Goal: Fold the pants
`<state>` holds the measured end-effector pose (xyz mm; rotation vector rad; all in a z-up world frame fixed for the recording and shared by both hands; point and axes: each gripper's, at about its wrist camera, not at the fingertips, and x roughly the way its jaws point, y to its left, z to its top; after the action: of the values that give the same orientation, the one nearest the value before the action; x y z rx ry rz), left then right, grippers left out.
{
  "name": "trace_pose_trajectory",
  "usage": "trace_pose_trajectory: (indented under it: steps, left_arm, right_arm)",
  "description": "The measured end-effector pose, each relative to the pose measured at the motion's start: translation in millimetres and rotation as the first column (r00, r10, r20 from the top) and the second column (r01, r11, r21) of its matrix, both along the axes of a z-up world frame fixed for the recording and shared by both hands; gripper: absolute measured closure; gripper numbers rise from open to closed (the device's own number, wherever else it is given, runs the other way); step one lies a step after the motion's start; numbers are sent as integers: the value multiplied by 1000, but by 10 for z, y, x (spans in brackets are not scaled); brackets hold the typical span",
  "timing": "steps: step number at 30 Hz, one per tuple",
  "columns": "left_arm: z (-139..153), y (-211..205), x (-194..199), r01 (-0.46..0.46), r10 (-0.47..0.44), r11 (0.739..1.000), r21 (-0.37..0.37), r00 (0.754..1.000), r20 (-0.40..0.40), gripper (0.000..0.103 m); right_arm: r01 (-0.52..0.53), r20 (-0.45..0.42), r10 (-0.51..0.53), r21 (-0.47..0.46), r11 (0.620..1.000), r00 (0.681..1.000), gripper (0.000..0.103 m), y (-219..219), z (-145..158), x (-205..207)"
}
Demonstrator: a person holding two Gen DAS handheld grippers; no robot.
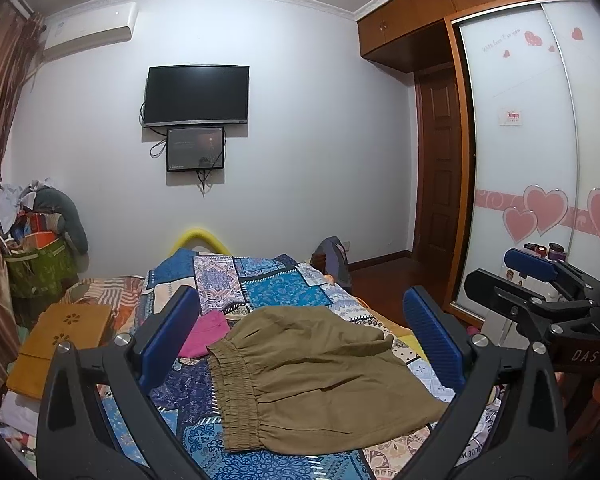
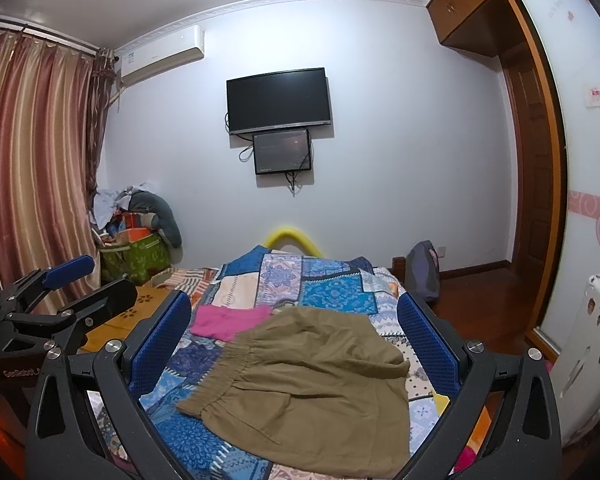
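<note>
1. We are holding our left gripper (image 1: 300, 340) above the bed, its blue pads (image 1: 171, 336) spread wide apart and grasping nothing.
2. We are holding our right gripper (image 2: 296, 344) beside it, fingers likewise released with nothing between them.
3. The olive pants (image 1: 320, 372) are lying folded on the patchwork bedspread (image 1: 268, 288), framed between both sets of fingers, with the elastic waistband (image 1: 232, 392) facing left.
4. A pink garment (image 2: 228, 322) is lying just behind the pants, touching their far left edge.
5. We are seeing the right gripper (image 1: 540, 292) at the right edge of the left view.
6. A wooden tray (image 1: 56, 344) is sitting left of the bedspread.
</note>
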<state>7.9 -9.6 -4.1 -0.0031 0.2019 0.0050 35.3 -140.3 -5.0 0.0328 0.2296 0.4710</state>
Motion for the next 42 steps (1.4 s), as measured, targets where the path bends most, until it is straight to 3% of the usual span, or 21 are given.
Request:
trace_pose_trajectory:
  steps: [42]
  left_arm:
    - [-79, -18, 113, -5, 5, 1000, -16, 1000, -11, 0]
  right_arm:
    - [28, -3, -28, -14, 1000, 1000, 0, -62, -46, -8]
